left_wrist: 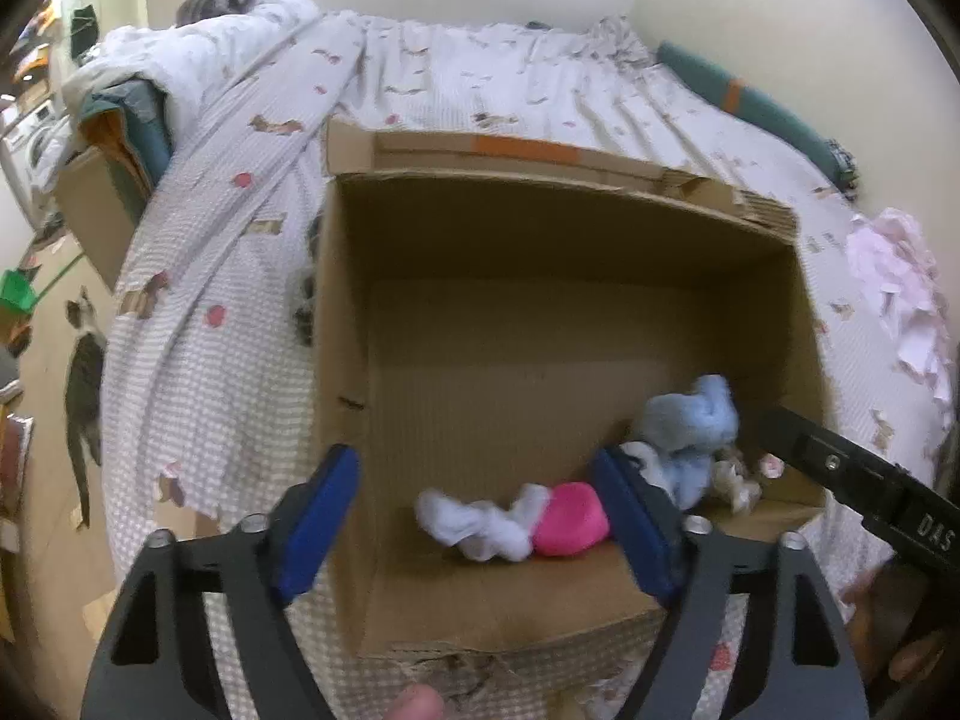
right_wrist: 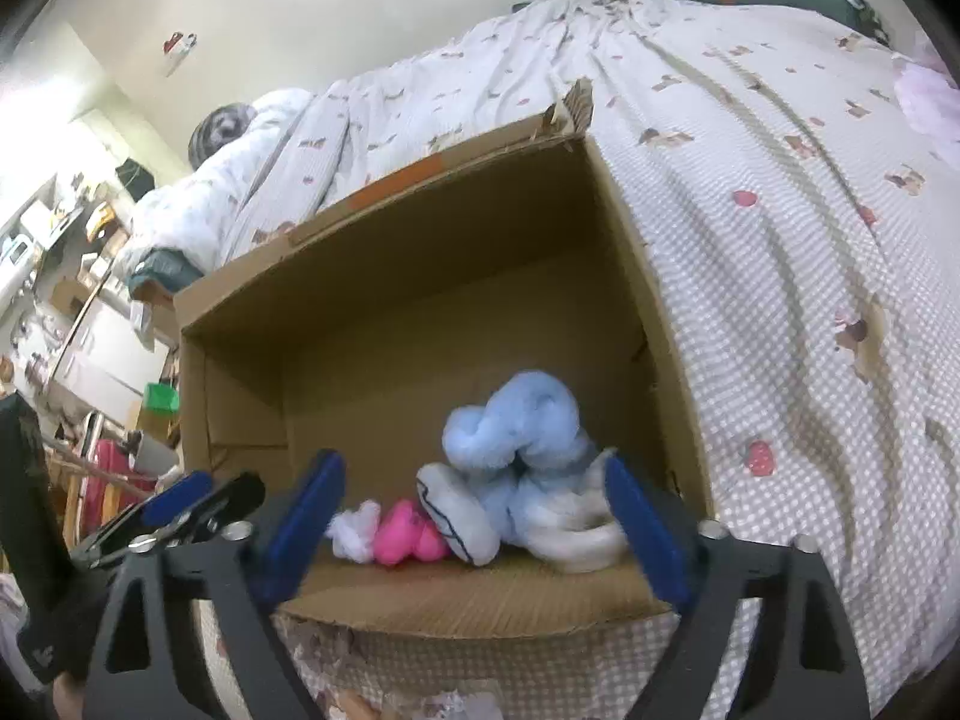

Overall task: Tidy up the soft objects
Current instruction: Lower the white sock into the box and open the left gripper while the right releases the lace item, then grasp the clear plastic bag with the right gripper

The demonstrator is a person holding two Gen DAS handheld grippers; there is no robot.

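An open cardboard box (left_wrist: pixel 540 228) (right_wrist: pixel 384 252) sits on the bed. Inside, near its front wall, lie a pink-and-white soft toy (left_wrist: pixel 567 519) (right_wrist: pixel 405 534) and a light blue plush (left_wrist: pixel 690 420) (right_wrist: pixel 516 420) with white parts. My left gripper (left_wrist: pixel 480 516) is open and empty, hovering over the box's front edge, with the pink toy just inside its right finger. My right gripper (right_wrist: pixel 474 516) is open and empty, its fingers on either side of the toys from above. The right gripper's black body also shows in the left wrist view (left_wrist: pixel 864 480); the left gripper shows in the right wrist view (right_wrist: pixel 180 510).
The bed (left_wrist: pixel 420 78) (right_wrist: pixel 780 210) has a dotted sheet with small prints. A pale pink cloth (left_wrist: pixel 900 300) lies at the bed's right. A rolled duvet (left_wrist: pixel 180 54) lies at the far left. A cat (left_wrist: pixel 84 372) stands on the floor to the left. Cluttered shelves (right_wrist: pixel 54 252) stand beyond.
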